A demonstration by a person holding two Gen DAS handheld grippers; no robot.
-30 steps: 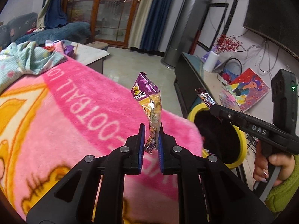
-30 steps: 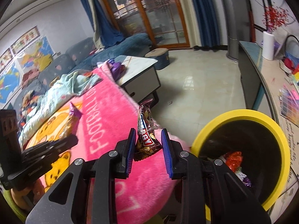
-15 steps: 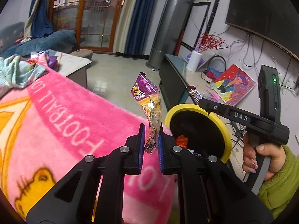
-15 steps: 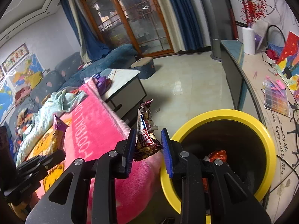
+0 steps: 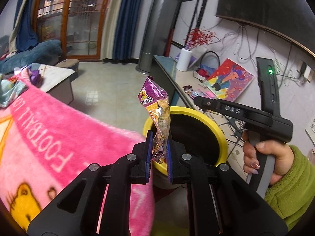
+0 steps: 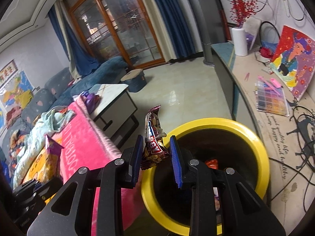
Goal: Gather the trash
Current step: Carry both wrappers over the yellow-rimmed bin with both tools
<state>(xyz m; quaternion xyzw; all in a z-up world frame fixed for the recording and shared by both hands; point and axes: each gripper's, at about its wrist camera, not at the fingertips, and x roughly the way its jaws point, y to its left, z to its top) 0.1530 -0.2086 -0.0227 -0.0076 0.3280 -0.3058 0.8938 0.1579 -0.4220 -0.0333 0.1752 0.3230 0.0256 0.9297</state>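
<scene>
My left gripper (image 5: 159, 147) is shut on a purple and gold snack wrapper (image 5: 156, 106), held upright at the near rim of the yellow-rimmed trash bin (image 5: 212, 122). My right gripper (image 6: 156, 151) has its jaws parted wider than before; a red and brown snack wrapper (image 6: 153, 137) still stands between them, leaning on the left pad, over the bin's left rim (image 6: 256, 143). The bin holds several wrappers, one of them orange (image 6: 211, 163). The right gripper also shows in the left wrist view (image 5: 198, 100), above the bin's far side.
A pink "FOOTBALL" blanket (image 5: 49, 133) covers the surface left of the bin. A low cabinet (image 6: 246, 90) with a painting, a white vase and cables runs along the right. A coffee table (image 6: 114, 98) and a sofa stand behind.
Both grippers have moved right, from over the blanket to the bin. The right gripper's jaws have opened wider around the red wrapper.
</scene>
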